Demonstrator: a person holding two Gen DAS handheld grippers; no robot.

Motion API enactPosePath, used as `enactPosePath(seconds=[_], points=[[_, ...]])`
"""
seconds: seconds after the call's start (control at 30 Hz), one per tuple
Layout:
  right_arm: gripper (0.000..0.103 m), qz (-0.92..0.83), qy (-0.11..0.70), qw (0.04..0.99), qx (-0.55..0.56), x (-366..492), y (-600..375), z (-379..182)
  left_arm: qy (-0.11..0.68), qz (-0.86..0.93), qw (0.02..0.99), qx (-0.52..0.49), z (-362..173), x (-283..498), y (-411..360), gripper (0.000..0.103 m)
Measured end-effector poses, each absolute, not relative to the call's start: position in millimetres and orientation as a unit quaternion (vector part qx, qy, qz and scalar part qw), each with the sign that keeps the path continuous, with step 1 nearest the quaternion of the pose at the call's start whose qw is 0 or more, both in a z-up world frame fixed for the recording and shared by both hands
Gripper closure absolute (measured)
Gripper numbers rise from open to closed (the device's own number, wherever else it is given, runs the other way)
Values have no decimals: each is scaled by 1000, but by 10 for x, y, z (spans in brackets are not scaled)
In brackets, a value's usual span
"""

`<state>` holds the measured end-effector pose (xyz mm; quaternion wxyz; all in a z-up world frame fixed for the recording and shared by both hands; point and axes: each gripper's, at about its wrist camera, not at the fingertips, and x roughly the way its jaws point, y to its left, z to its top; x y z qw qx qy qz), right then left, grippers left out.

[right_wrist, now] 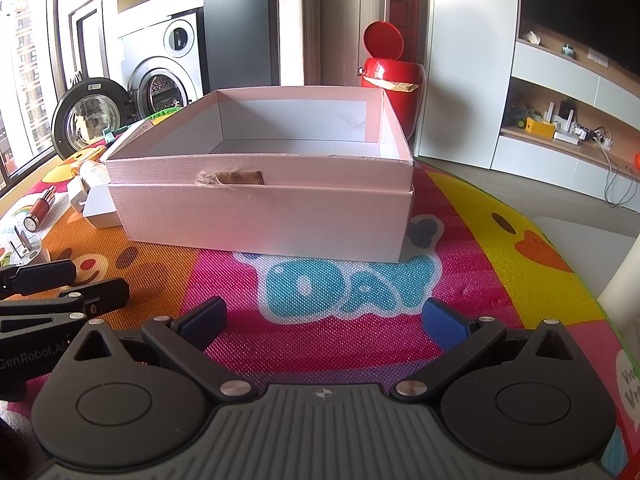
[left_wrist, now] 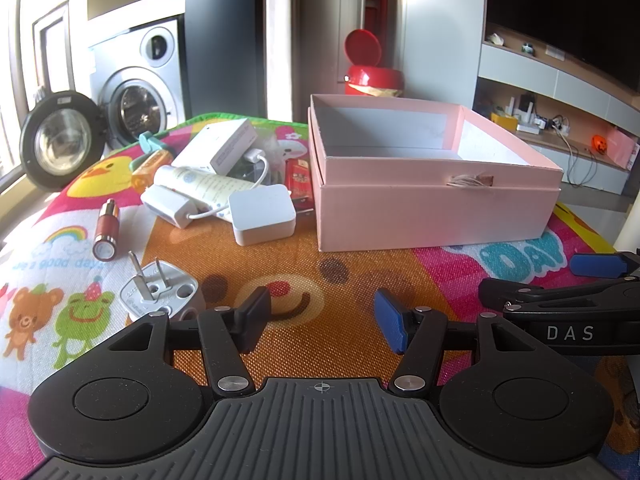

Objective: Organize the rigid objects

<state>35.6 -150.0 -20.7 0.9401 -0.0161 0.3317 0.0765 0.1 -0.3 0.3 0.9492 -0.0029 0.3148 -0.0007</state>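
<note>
The left gripper (left_wrist: 324, 322) sits at the bottom centre of its own view with its jaws spread apart and nothing between them, low over the colourful mat (left_wrist: 320, 280). The right gripper (right_wrist: 324, 322) is likewise released and empty, at the bottom of its view over the pink part of the mat; in the left wrist view it shows at the right edge.

The pink box (left_wrist: 432, 208) stands open in the upper right of the left wrist view and fills the middle of the right wrist view, its inside bare as far as the pictures show.

The things to sort lie in a loose pile left of the box. A white charger (left_wrist: 264, 214) rests just beside the box's left wall, with a white cable (left_wrist: 262, 168) running back from it. Behind it are a white tube (left_wrist: 196, 184), a white carton (left_wrist: 224, 144) and an orange bottle (left_wrist: 150, 166). A red cylinder (left_wrist: 106, 230) lies apart at the left. A white plug adapter (left_wrist: 160, 290) lies prongs up, just ahead of the left gripper's left finger.

In the upper left stands a washing machine (left_wrist: 140, 92) with its door open, and a red bin (left_wrist: 370, 74) stands behind the box.
</note>
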Motion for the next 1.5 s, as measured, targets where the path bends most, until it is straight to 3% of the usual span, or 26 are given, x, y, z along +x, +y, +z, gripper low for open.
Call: enactPosePath(seconds=[1.5], points=[[0,78,332,940,-15,359,-1513,-184,315,-1,949,-4,-9,12,-14,40]])
